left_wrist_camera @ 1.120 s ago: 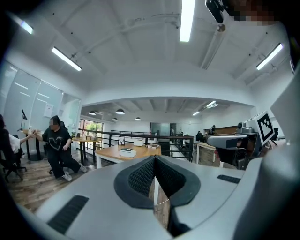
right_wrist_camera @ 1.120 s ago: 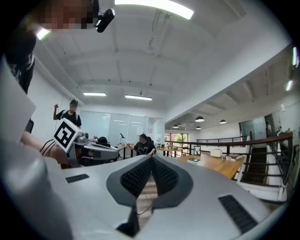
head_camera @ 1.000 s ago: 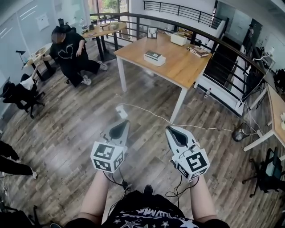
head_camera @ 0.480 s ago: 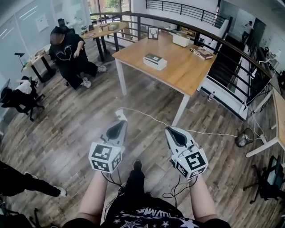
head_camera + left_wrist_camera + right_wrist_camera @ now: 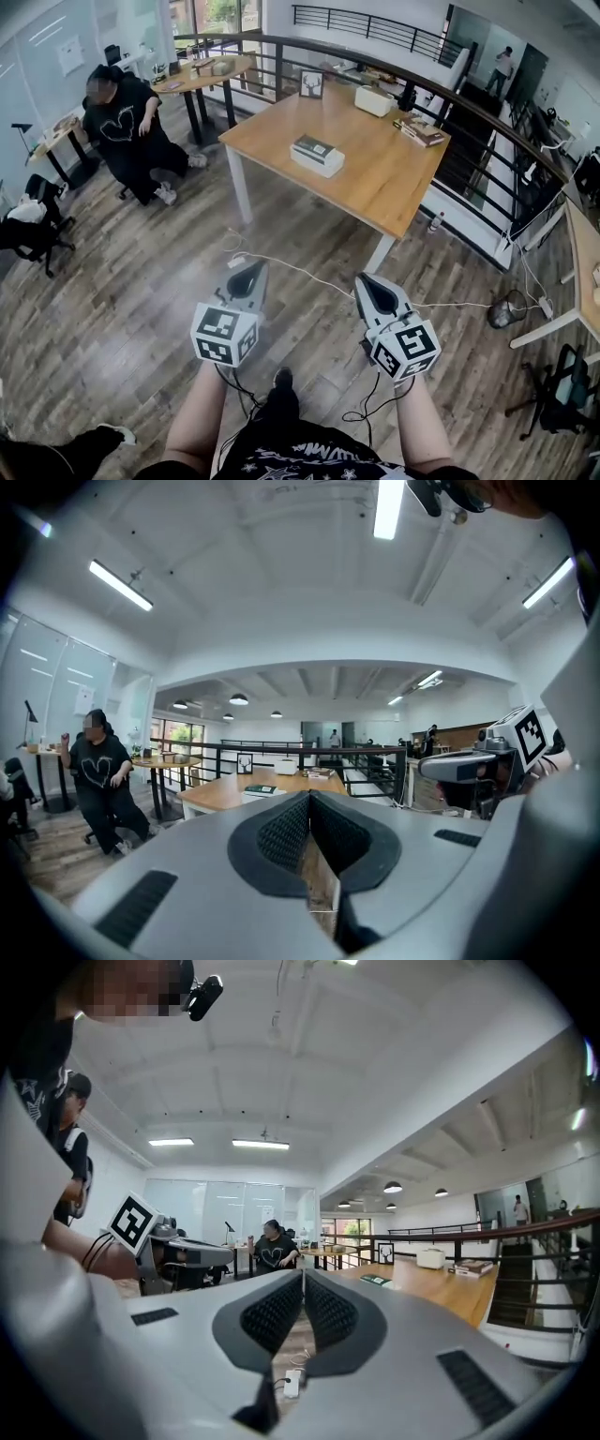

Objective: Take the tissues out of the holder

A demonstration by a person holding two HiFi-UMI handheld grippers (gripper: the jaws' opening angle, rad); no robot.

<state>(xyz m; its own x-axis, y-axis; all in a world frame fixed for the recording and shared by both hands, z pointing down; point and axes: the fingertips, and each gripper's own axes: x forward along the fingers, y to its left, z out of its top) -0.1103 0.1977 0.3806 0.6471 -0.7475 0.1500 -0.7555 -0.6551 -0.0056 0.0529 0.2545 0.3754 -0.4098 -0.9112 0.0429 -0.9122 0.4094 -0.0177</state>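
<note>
Head view: walk-up to the counter, both grippers empty

- Item 1, left gripper (image 5: 249, 277): jaws clenched, pads meeting, nothing between them. Held out over the wooden floor (image 5: 141, 281).
- Item 2, right gripper (image 5: 377, 292): likewise clenched on nothing, beside the left one.
- Item 3, counter (image 5: 375, 178): pale wood on white legs, ahead of the person and well apart from both grippers.
- Item 4, tissue holder (image 5: 317, 155): by my reckoning the low white box with a dark top, near the counter's near-left corner. No tissue can be made out from here. A second white box (image 5: 374, 100) sits at the far side, so check which is which on arrival.
- Item 5, white cable (image 5: 309, 270): lies across the floor between person and counter, a likely trip hazard.
- Handling note: the step in hand looks like the approach. Step over the cable and come square to the holder. Open one gripper before reaching, steady the box with the other, and pinch only the top tissue
</note>
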